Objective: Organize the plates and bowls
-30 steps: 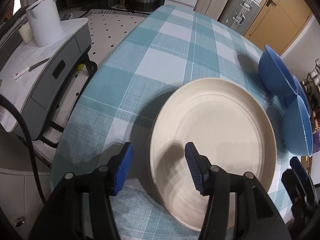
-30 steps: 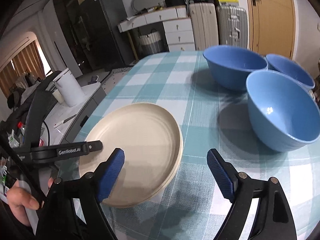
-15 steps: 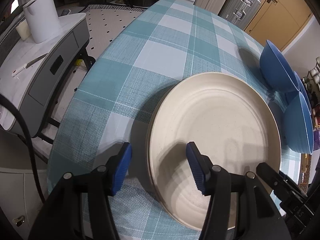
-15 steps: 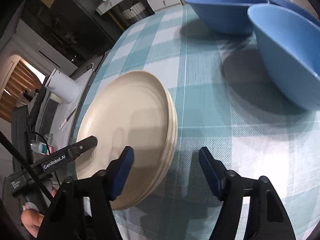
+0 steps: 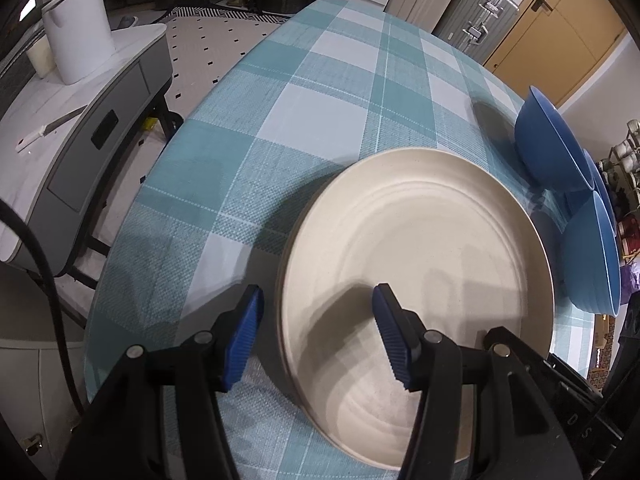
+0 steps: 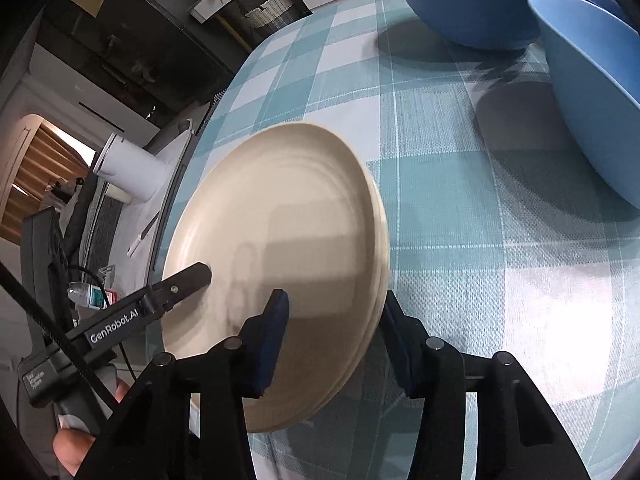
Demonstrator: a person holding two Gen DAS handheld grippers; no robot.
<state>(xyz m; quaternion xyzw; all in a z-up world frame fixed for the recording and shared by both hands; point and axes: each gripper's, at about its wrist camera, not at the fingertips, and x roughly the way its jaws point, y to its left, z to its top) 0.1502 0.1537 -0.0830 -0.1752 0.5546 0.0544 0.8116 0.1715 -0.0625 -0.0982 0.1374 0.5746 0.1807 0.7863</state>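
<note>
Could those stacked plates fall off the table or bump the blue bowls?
Maybe. The plate stack sits near the table edge. The right gripper is closing on its rim; a weak pinch might lift only the top plate or let it slip. The left gripper straddles the other rim. The blue bowls stand close, so sliding could knock them.

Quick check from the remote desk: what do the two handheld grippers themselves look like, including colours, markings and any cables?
Both are black plastic two-finger tools with silver pivot pins and ribbed blue pads. The left gripper shows white "GenRobot.AI" lettering on one finger in the right wrist view, with a black cable beside it. The right gripper has the same build. No sleeve is visible.
</note>
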